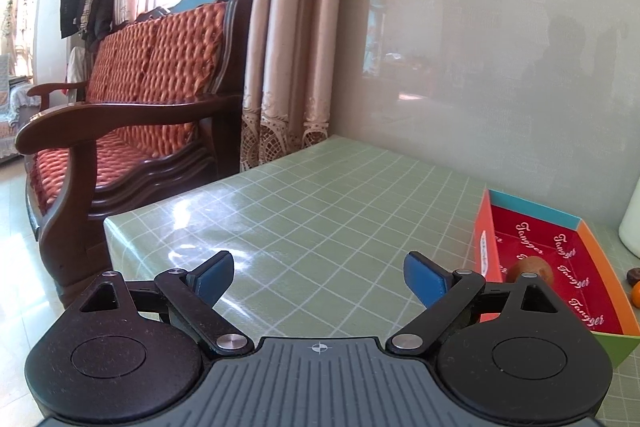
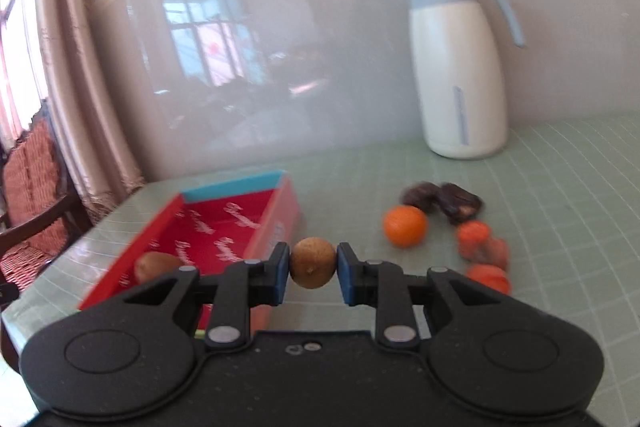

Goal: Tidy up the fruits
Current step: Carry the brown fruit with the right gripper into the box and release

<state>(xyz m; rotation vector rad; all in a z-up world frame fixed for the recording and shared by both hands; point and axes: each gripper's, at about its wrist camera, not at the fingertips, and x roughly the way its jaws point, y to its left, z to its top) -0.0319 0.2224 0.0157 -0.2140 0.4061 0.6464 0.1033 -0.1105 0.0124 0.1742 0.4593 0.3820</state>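
In the right wrist view my right gripper (image 2: pixel 312 267) is shut on a small round brown fruit (image 2: pixel 312 263), lifted above the table just right of the red box (image 2: pixel 224 227). A brown kiwi (image 2: pixel 154 265) lies inside that box. On the table to the right lie an orange (image 2: pixel 405 225), dark dates (image 2: pixel 444 203) and small orange-red fruits (image 2: pixel 482 255). In the left wrist view my left gripper (image 1: pixel 318 277) is open with nothing between its blue pads, over the green checked cloth, left of the red box (image 1: pixel 560 267) with the kiwi (image 1: pixel 530 267) in it.
A white thermos jug (image 2: pixel 460 67) with a blue lid stands at the back by the wall. A wooden sofa (image 1: pixel 140 115) with red cushions and curtains (image 1: pixel 288 47) flank the table's left edge. The green cloth (image 1: pixel 320 199) spreads ahead of the left gripper.
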